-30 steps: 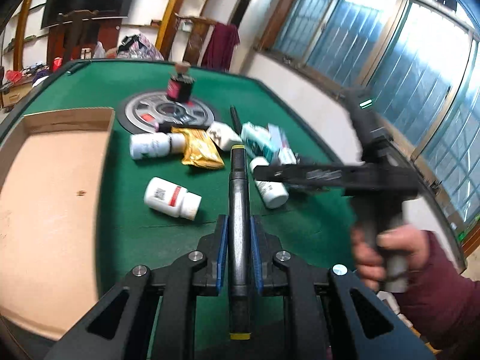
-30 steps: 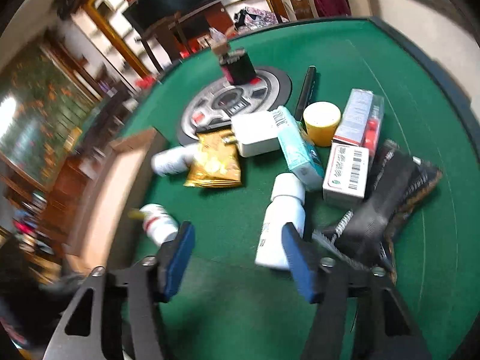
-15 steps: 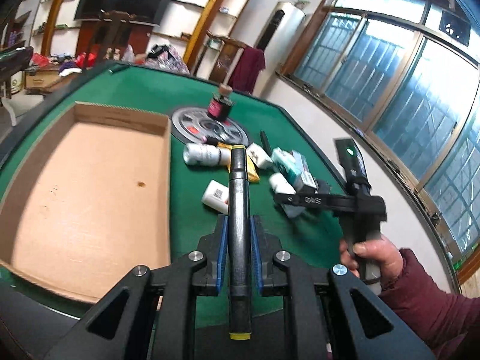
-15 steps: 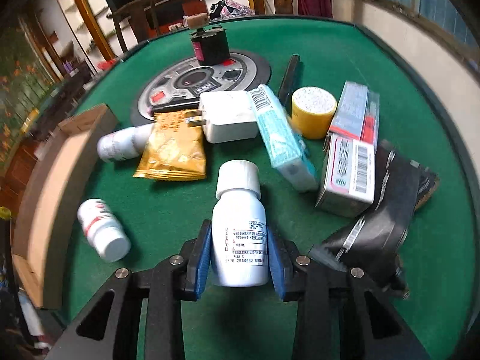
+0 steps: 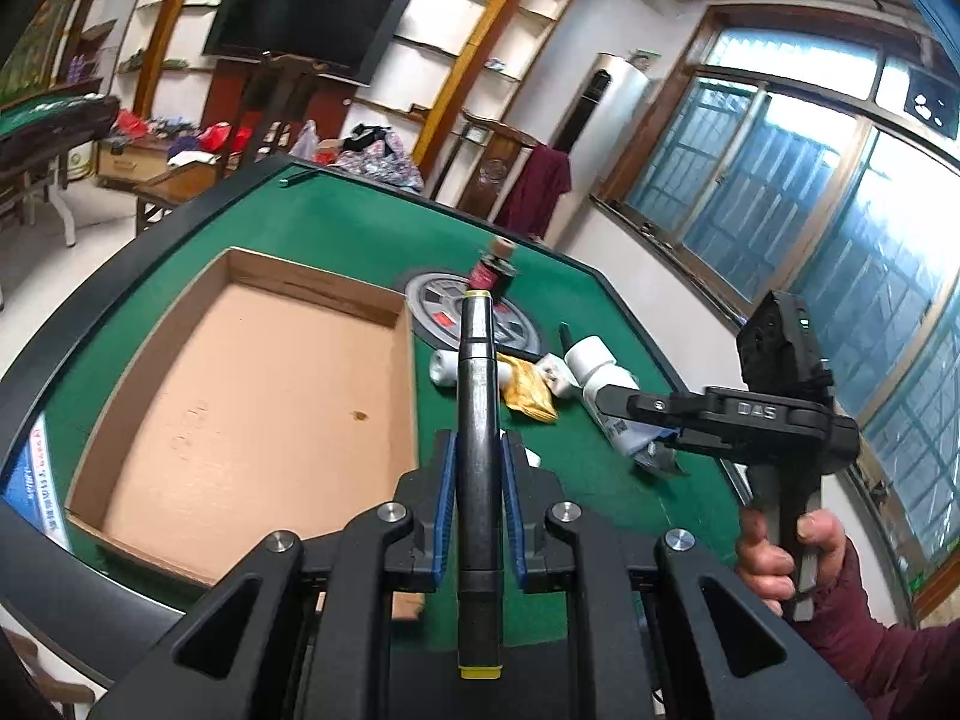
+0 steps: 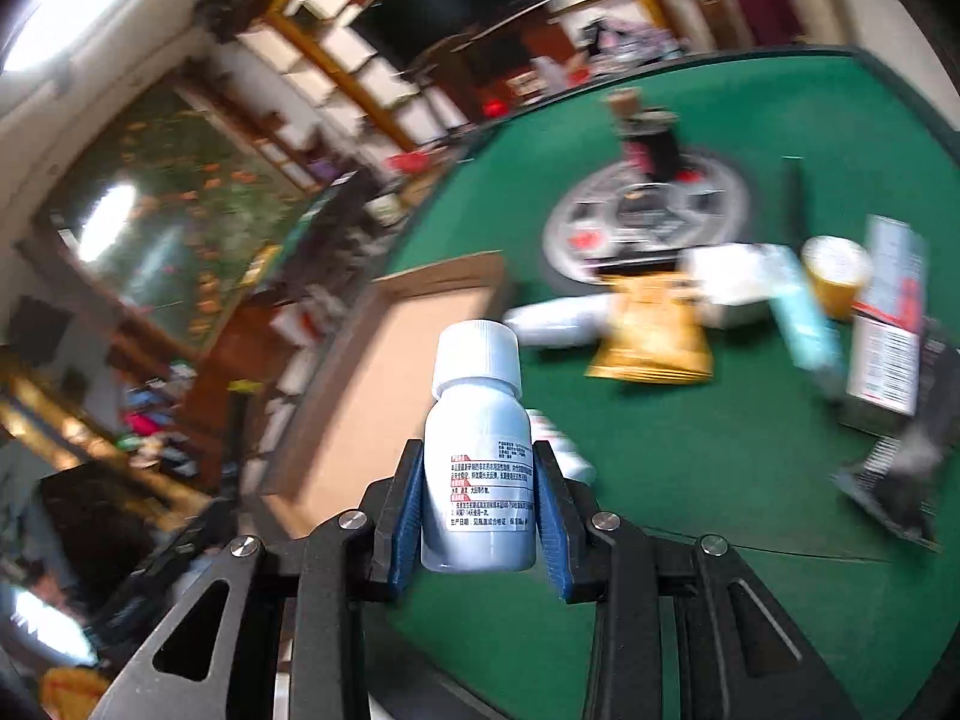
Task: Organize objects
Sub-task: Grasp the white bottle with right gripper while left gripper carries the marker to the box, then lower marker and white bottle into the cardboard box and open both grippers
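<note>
Left wrist view shows the left gripper (image 5: 479, 516) with its jaws closed tight on a black marker (image 5: 478, 420). The marker lies along the line of the gripper, one yellow end near the camera and the other end pointing far, above the green worktop (image 5: 336, 246). To the left of it the open cardboard box (image 5: 252, 414) rests on the worktop, with nothing visible inside. Beyond the box, on the far side, a round grey disc (image 5: 432, 306) carries a small dark bottle (image 5: 493, 267). On the right a hand (image 5: 786, 552) in a dark red sleeve holds the handle of the right gripper (image 5: 624, 414), which is raised above the worktop.

In the right wrist view the right gripper (image 6: 479, 504) has its blue pads (image 6: 408, 510) pressed on both sides of a white bottle (image 6: 477, 450) with a white cap; its jaws have just been closing on this bottle. The bottle is clear of the worktop, cap pointing away from the camera. Much of this view is blurred. Far behind the bottle lie a gold packet (image 6: 651, 336), another white bottle (image 6: 558, 318) on its side, a teal box (image 6: 804, 312) and a yellow round thing (image 6: 837, 273). A white box with a barcode (image 6: 888, 354) is at the right, beside a black pouch (image 6: 900, 480).
</note>
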`<state>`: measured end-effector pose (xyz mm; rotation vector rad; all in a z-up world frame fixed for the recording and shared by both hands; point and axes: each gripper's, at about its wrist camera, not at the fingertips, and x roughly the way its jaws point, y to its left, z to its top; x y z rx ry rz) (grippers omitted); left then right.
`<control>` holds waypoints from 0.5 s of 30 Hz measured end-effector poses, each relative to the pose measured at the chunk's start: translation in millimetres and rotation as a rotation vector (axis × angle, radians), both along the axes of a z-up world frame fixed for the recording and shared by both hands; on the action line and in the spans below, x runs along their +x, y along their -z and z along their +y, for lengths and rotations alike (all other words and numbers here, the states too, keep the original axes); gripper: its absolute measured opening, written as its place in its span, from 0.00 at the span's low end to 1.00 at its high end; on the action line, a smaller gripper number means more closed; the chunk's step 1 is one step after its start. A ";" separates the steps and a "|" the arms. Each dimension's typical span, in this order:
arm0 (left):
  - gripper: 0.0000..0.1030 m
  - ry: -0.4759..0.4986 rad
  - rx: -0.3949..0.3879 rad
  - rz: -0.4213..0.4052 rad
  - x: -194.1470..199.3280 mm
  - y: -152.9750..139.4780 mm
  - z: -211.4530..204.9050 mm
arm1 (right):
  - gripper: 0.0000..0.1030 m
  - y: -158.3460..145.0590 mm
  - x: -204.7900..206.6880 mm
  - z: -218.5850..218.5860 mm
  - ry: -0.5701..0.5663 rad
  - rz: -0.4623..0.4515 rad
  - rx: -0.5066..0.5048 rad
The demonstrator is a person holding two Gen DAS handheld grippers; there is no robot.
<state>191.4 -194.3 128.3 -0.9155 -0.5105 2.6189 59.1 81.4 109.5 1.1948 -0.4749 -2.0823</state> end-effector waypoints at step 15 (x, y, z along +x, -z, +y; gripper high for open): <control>0.14 -0.025 0.037 -0.204 -131.5 49.7 -39.0 | 0.37 10.7 -74.2 -101.8 -0.016 -0.154 0.059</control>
